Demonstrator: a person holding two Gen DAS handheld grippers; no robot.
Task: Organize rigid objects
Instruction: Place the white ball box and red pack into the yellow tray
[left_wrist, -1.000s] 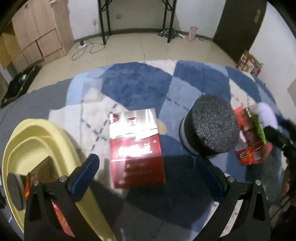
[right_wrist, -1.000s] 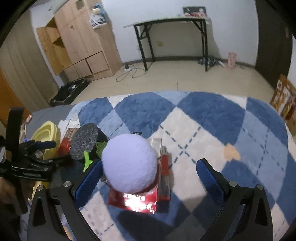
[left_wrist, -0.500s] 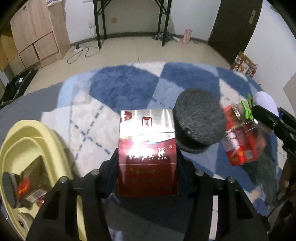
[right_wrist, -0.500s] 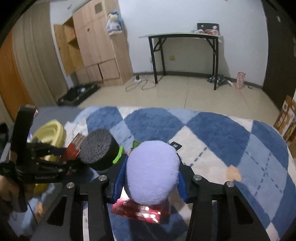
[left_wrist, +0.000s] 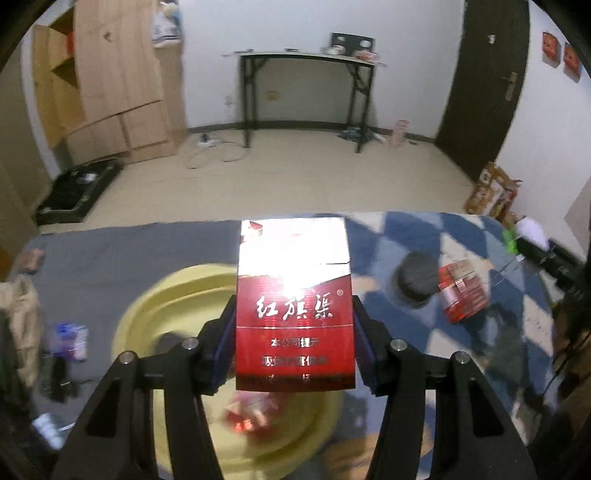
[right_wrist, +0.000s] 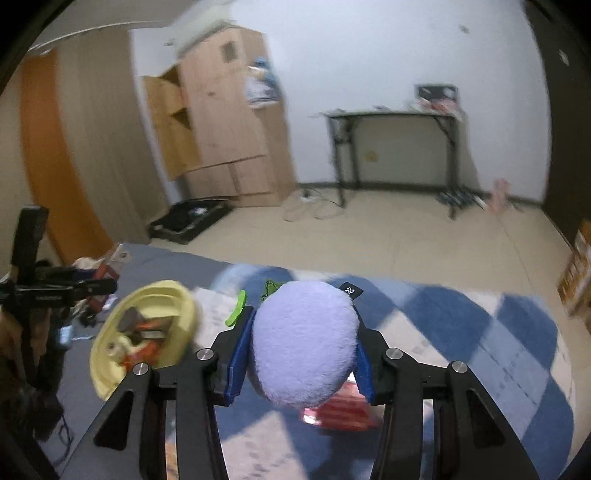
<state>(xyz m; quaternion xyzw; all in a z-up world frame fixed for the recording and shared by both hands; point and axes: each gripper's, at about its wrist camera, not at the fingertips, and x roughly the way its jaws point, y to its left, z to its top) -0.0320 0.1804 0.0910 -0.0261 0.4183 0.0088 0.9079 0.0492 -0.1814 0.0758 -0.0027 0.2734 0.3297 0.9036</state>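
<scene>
The left hand-held gripper (left_wrist: 295, 347) is clenched on a red cigarette pack (left_wrist: 294, 306), its blue pads pressed to both side faces, holding the pack upright in the air above the yellow basin (left_wrist: 147, 306), which already contains several small items. The right hand-held gripper (right_wrist: 301, 347) is grasping a lilac plush ball (right_wrist: 303, 339) between its blue pads, raised over the blue-and-white checked rug (right_wrist: 480, 332). A black round foam piece (left_wrist: 417, 275) and another red pack (left_wrist: 463, 295) lie touching on the rug, well apart from the basin.
</scene>
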